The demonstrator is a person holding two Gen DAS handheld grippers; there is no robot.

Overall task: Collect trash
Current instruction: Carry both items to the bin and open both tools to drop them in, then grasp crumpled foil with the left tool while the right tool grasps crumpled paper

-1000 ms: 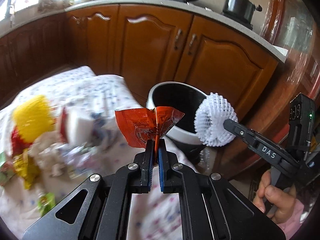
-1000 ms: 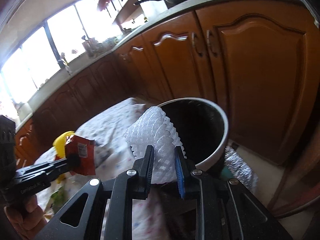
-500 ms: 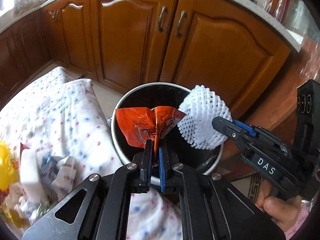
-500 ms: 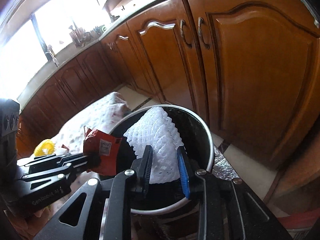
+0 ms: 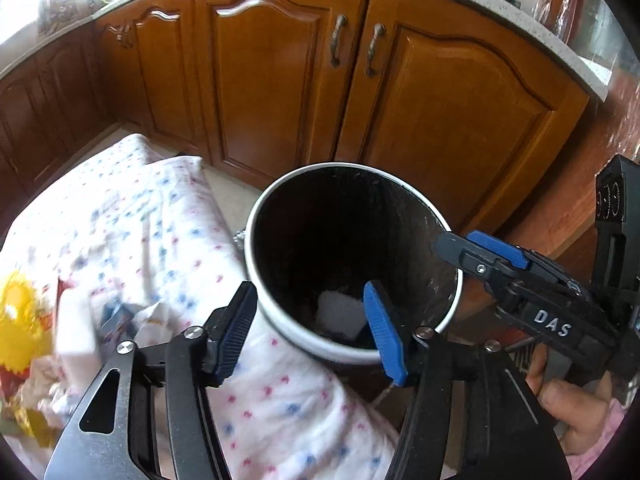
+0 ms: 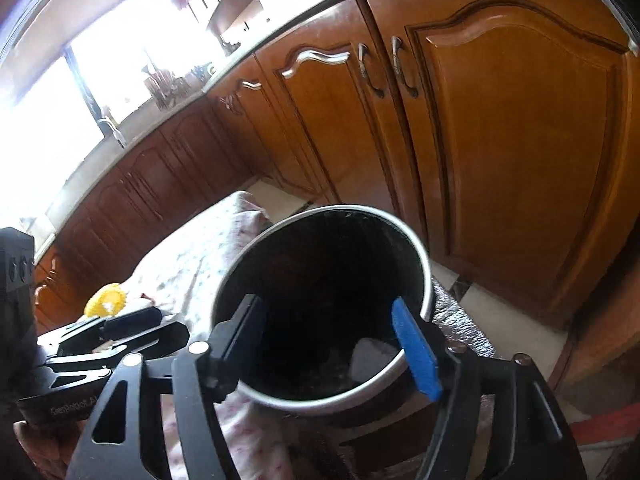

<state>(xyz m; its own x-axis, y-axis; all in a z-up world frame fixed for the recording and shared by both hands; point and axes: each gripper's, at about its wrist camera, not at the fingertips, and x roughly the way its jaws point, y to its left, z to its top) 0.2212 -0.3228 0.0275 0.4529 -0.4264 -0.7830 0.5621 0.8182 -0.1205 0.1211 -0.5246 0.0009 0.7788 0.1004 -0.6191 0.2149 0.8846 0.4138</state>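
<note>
Tongs of both hands over a round bin (image 5: 352, 354) with a pale rim and dark inside. We see the left tongs (image 5: 310, 330) spread, jaws just opened, nothing between them. The right tongs (image 6: 334, 344) are likewise spread and bare, their jaws just opened too. A white piece of trash (image 5: 340, 312) lies at the bottom of the bin. Beside the bin stands a bench under a dotted cloth (image 5: 152, 236), bearing more litter, with a yellow lump (image 5: 18, 320) at its left. Wooden cupboards (image 5: 280, 80) stand behind.
</note>
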